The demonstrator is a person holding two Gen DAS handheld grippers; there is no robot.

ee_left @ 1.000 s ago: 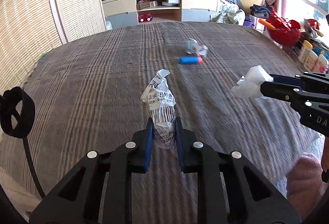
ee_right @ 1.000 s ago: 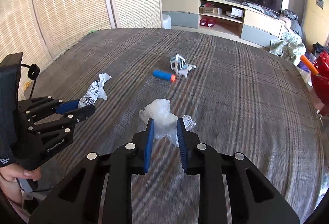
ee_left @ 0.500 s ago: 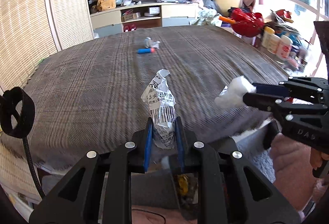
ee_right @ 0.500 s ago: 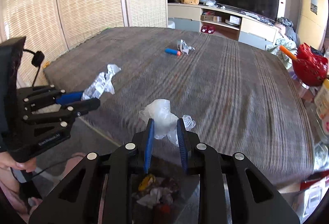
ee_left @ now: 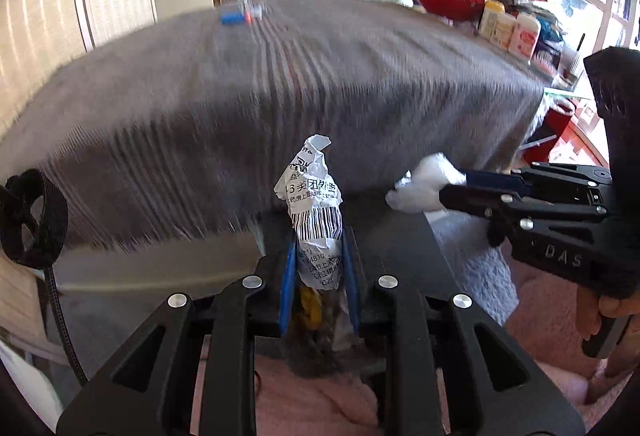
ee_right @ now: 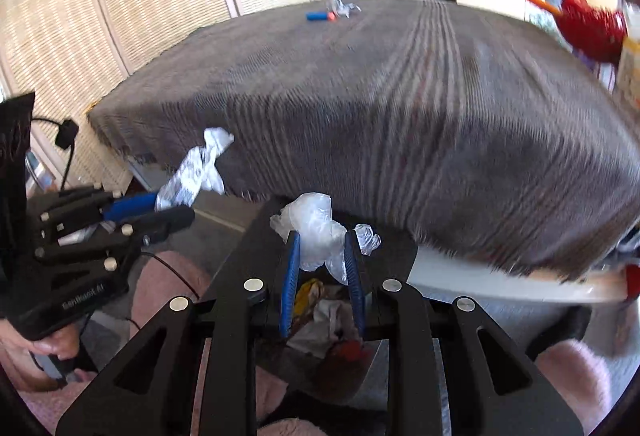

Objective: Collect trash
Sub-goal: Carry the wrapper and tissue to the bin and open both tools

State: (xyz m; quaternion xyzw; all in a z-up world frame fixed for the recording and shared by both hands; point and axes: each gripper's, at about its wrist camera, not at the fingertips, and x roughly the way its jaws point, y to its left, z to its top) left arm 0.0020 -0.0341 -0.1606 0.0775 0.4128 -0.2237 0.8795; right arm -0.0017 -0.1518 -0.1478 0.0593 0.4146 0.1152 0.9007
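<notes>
Left wrist view: the left gripper [ee_left: 318, 268] clenches a crumpled white printed paper wrapper [ee_left: 316, 211] above a dark open bin [ee_left: 400, 236] at the near edge of the grey striped bedspread [ee_left: 280, 95]. Beside it, the right gripper [ee_right: 322, 264] grasps crumpled clear plastic film [ee_right: 316, 232] over that bin.

Left claw [ee_left: 319, 272] and right claw [ee_right: 322, 268] both angle downward, pads clamped, side by side

Both wrist views look forward and downward along their own fingers, close above a dark bin [ee_left: 404, 236]. Each faces the grey-covered bed [ee_right: 400, 107]. Each shows the other gripper: right gripper [ee_left: 452, 191], left gripper [ee_right: 160, 209].
</notes>
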